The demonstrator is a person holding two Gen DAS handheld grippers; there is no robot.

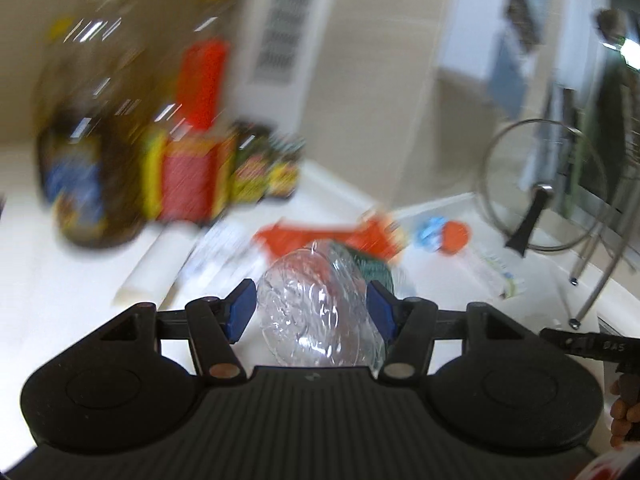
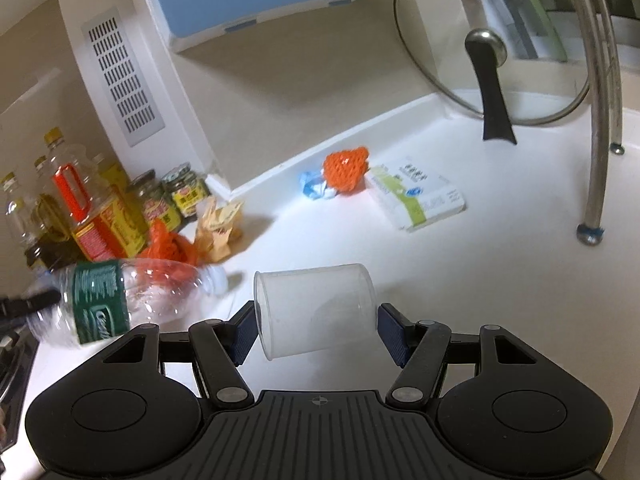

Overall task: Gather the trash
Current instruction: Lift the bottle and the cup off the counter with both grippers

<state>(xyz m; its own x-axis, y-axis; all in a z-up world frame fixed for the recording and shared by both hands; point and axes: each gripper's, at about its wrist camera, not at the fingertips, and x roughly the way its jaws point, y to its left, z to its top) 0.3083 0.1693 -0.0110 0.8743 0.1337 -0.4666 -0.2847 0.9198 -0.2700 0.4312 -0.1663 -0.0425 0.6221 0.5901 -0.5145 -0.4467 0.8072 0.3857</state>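
left gripper (image 1: 310,306) holds a crushed clear plastic bottle (image 1: 316,312) between its pads; right gripper (image 2: 316,330) grips a clear plastic cup (image 2: 316,312) lying sideways above the white counter (image 2: 500,280).

On the counter: 1 crushed water bottle (image 2: 120,300), 1 clear plastic cup (image 2: 316,312), 2 orange foam nets (image 2: 346,170), 2 jars (image 2: 188,190), 1 glass lid (image 2: 492,44), 1 small carton (image 2: 416,196).

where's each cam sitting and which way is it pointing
Left wrist: on the left gripper, looking down along its fingers at the clear bottle between them; someone's fingers show at the right edge.
Right wrist: on the right gripper, facing the counter and a plastic cup between its fingers.
Shared: bottle, glass lid, orange net.
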